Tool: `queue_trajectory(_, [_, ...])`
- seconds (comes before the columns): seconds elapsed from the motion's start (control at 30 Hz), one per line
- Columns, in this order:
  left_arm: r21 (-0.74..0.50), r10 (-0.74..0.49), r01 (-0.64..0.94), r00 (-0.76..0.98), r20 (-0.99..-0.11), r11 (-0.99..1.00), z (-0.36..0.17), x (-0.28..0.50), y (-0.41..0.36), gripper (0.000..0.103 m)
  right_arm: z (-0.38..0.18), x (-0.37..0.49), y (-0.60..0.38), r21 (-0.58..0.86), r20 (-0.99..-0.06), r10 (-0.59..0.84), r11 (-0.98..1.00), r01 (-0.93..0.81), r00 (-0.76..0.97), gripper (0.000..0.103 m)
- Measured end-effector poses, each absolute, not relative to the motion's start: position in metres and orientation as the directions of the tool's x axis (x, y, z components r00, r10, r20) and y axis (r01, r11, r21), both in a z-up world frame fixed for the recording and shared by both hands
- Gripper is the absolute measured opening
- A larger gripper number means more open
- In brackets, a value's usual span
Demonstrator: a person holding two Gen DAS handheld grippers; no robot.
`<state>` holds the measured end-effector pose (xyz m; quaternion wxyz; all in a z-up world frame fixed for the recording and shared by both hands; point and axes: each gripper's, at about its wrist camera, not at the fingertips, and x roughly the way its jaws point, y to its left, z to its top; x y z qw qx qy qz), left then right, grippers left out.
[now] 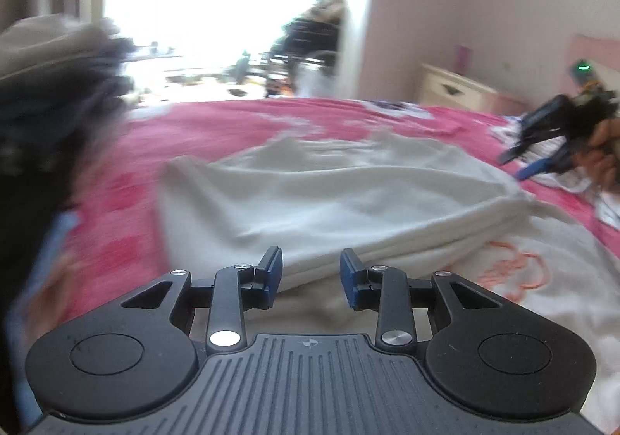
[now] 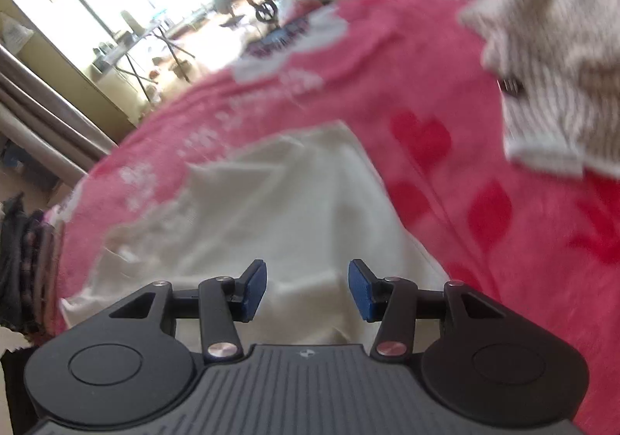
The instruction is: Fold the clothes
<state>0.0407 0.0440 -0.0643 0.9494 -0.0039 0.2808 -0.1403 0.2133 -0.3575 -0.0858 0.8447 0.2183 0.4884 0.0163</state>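
White garment (image 1: pixel 329 195) lies partly doubled on pink bedspread (image 1: pixel 217 133), layered fold edge at 6 o'clock just ahead of left gripper (image 1: pixel 311 272), jaws wide, empty. Right gripper (image 2: pixel 307 289) wide, empty, above same cloth. Risk: pinching single layer; stacked edge slips, fold skews. Knit garment (image 2: pixel 558 59) at 2 o'clock, apart.

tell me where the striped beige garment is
In the right wrist view, the striped beige knit garment lies at upper right on the pink heart-patterned blanket, apart from the white cloth.
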Motion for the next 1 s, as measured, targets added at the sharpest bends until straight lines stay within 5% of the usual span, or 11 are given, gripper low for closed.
queue_trajectory(0.27, [0.145,-0.368,0.503,0.773,-0.517,0.852,-0.078,0.067,-0.037,0.038,-0.114,0.216,-0.352,0.394,-0.831,0.274,0.904,0.165,0.484,0.045])
queue_trajectory(0.4, [0.197,-0.390,0.559,0.750,-0.535,0.805,-0.092,0.082,-0.063,0.038,-0.106,0.212,-0.343,0.345,-0.827,0.253,0.933,0.098,0.503,0.008])
queue_trajectory(0.43, [0.205,-0.392,0.567,0.747,-0.537,0.798,-0.094,0.084,-0.067,0.036,-0.102,0.210,-0.340,0.326,-0.822,0.240,0.942,0.081,0.517,0.006])
queue_trajectory(0.53, [0.208,-0.409,0.582,0.742,-0.531,0.786,-0.098,0.085,-0.073,0.012,-0.091,0.205,-0.332,0.266,-0.802,0.203,0.963,0.032,0.561,0.004])
queue_trajectory(0.63, [0.202,-0.421,0.581,0.749,-0.512,0.788,-0.097,0.083,-0.072,0.006,-0.073,0.198,-0.325,0.225,-0.744,0.176,0.974,-0.006,0.644,0.003])
queue_trajectory(0.77, [0.210,-0.430,0.585,0.754,-0.496,0.783,-0.095,0.079,-0.074,0.006,-0.065,0.197,-0.319,0.161,-0.671,0.140,0.986,-0.041,0.728,0.003])
queue_trajectory(1.0, [0.193,-0.424,0.596,0.728,-0.538,0.779,-0.102,0.073,-0.070,0.008,-0.095,0.201,-0.323,0.140,-0.712,0.118,0.990,-0.024,0.692,0.012])
